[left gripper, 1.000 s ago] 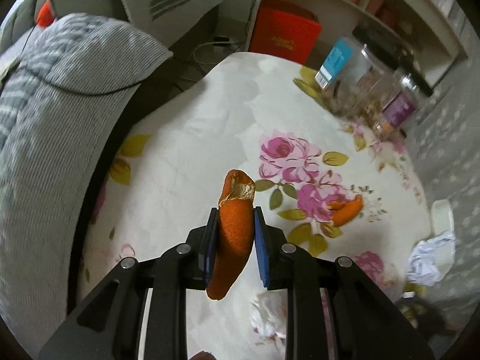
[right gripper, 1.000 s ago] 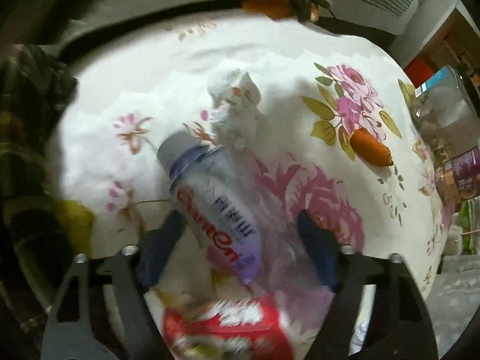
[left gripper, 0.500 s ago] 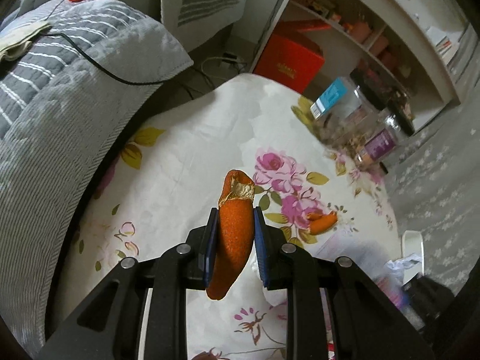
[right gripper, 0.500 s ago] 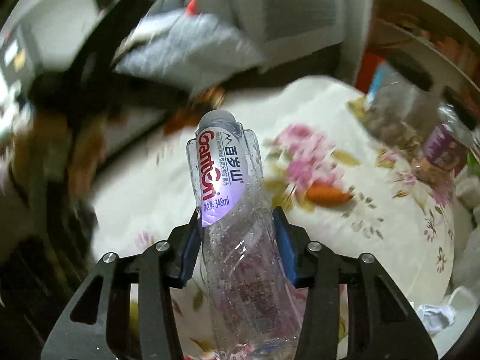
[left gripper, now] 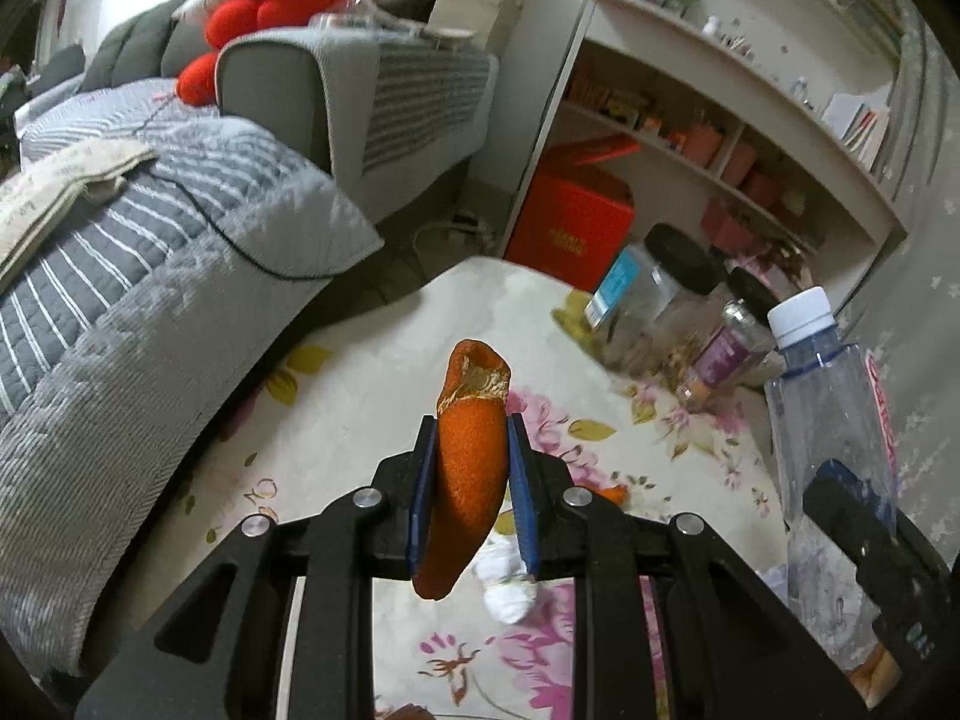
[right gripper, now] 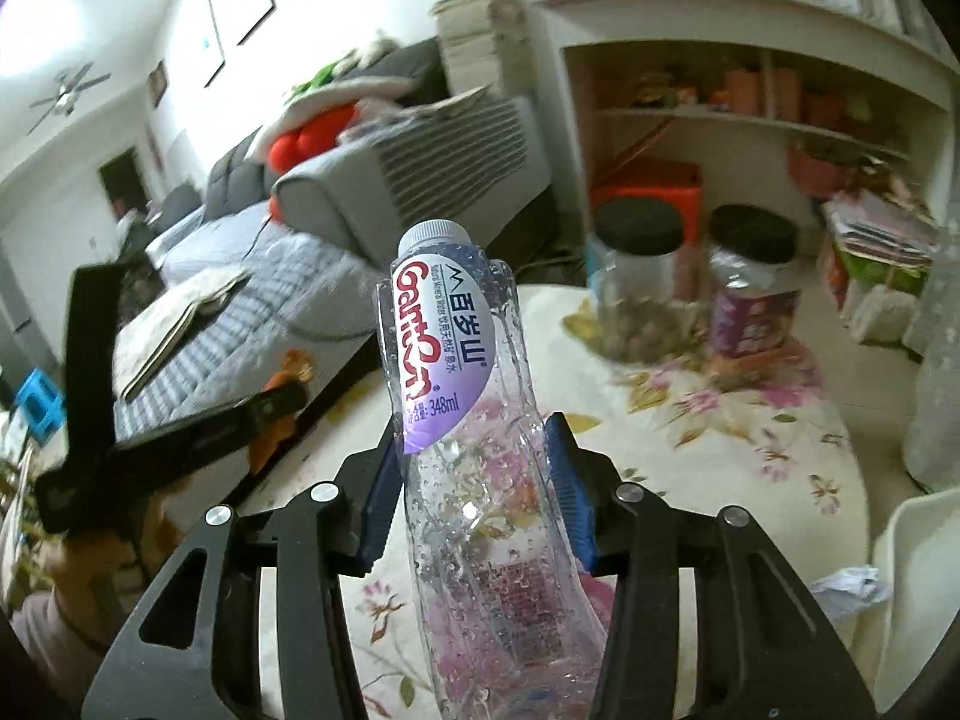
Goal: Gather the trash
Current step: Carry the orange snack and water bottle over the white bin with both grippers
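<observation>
Trash in both grippers above the floral-clothed table [left gripper: 372,372]: a curled orange peel strip [left gripper: 465,468] and a clear plastic water bottle with a purple-and-white label [right gripper: 474,420].

The left gripper [left gripper: 471,480] is clamped tight on the peel, which stands upright between its blue pads. The right gripper [right gripper: 477,480] grips the bottle around its middle, cap uppermost, tilted slightly. A crumpled white tissue [left gripper: 510,588] lies on the cloth below the left gripper; two dark-lidded clear jars [right gripper: 639,276] stand at the table's far edge.
</observation>
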Motion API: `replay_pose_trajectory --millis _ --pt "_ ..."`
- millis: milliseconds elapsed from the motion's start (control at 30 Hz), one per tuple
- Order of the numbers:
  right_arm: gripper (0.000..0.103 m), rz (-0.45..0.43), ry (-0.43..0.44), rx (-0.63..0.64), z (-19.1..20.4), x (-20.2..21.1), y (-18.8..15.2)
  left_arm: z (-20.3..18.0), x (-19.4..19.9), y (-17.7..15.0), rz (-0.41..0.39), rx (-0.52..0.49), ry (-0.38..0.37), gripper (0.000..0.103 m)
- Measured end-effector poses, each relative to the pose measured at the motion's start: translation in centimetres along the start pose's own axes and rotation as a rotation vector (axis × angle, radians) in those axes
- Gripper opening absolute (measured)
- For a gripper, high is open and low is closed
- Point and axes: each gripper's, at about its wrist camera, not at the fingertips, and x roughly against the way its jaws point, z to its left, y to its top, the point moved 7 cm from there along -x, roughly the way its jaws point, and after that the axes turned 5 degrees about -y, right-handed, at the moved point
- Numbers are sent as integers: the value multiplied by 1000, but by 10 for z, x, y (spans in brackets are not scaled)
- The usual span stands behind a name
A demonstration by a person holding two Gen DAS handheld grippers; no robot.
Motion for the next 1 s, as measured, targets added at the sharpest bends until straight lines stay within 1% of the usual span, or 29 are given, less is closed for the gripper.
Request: replay_pose_trajectory --millis 167,333,667,1000 --pt "44 -47 -44 -57 -23 15 8 -24 11 1 -40 -14 -12 23" --pt "44 -74 -83 -107 -48 27 11 -49 18 0 -59 -30 -32 23" --pt "44 -123 -149 -208 -96 52 14 -96 22 -5 -66 -76 -59 23" --pt "44 -151 -196 -292 -139 73 12 -137 20 -8 -62 -122 -93 23"
